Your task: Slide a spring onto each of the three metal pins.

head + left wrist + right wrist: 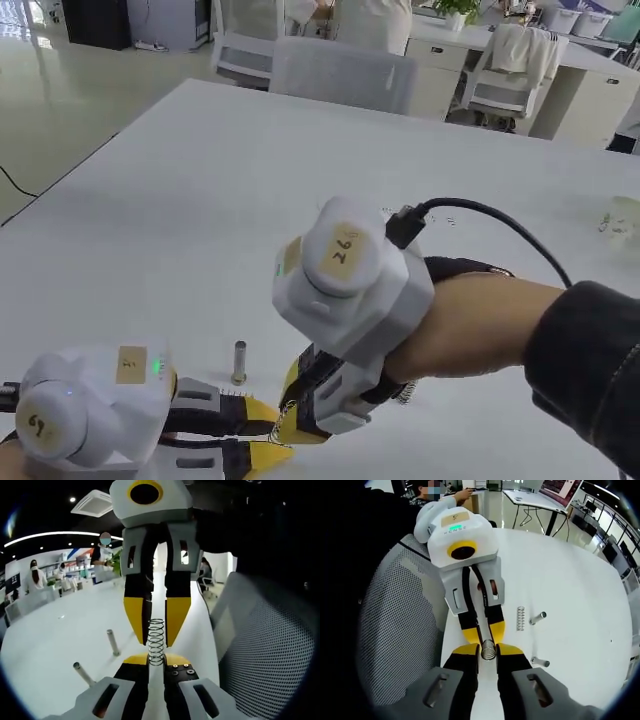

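Note:
A short metal spring (156, 641) runs between my two grippers, which face each other tip to tip low over the white table (200, 200). My left gripper (156, 661) is shut on its near end, and my right gripper (156, 630) closes on the far end. In the right gripper view the spring (488, 651) is seen end-on inside the right gripper (488, 653), with the left gripper (483, 632) just beyond. Two metal pins (113, 642) (82, 672) stand left of the jaws. A loose spring (520, 618) lies beside one pin (537, 618); another pin (540, 662) is nearer. One upright pin (240, 362) stands between the gripper bodies.
A grey mesh chair (395, 630) stands by the table's near edge. Another chair (340, 70) is at the far side. A clear container (622, 215) sits at the table's right. A black cable (500, 225) trails from the right gripper.

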`<control>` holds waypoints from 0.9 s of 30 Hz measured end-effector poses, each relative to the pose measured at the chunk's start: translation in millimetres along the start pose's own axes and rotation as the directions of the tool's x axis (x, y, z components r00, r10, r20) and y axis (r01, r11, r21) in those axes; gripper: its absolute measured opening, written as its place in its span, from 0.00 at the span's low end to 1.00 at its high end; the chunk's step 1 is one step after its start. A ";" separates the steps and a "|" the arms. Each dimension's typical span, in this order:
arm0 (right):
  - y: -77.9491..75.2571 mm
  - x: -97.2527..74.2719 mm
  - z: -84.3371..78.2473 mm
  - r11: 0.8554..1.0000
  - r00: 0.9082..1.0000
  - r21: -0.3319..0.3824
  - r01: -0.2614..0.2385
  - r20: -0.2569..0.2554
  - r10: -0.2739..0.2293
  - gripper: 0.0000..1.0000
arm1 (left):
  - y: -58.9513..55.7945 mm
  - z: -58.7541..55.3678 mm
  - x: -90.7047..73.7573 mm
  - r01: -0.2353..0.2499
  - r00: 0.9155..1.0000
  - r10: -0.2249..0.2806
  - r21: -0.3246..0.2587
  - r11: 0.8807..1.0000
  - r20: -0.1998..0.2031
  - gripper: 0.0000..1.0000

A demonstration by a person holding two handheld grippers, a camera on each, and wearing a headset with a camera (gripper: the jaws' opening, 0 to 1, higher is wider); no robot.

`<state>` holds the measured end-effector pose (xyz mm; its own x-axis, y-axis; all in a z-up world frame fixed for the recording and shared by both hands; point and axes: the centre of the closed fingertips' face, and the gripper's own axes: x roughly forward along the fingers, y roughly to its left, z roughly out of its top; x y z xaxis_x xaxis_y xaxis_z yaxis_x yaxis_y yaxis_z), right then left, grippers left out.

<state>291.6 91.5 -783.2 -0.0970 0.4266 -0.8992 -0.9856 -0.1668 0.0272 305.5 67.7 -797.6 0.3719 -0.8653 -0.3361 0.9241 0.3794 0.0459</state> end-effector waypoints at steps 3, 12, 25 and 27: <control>0.4 1.7 -1.1 1.000 1.000 0.002 -0.003 -0.007 0.003 0.10 | 0.5 2.1 -0.6 -0.002 1.000 0.002 0.002 1.000 0.006 0.02; 0.6 2.5 -2.0 1.000 1.000 0.009 -0.009 -0.007 0.009 0.09 | -0.9 7.3 -0.7 0.001 1.000 -0.001 0.002 1.000 0.015 0.02; -3.9 1.6 -2.3 1.000 1.000 0.013 0.008 -0.007 -0.008 0.09 | 4.0 3.9 -2.1 -0.014 1.000 0.015 -0.017 1.000 0.024 0.05; -4.8 0.4 -2.1 1.000 1.000 0.018 0.010 -0.003 -0.010 0.09 | 4.8 2.9 -3.1 -0.019 0.999 0.020 -0.026 0.999 0.026 0.07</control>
<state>296.6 90.6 -784.6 -0.0867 0.4252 -0.9009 -0.9888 -0.1466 0.0260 309.0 71.2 -793.6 0.3922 -0.8657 -0.3110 0.9142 0.4044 0.0274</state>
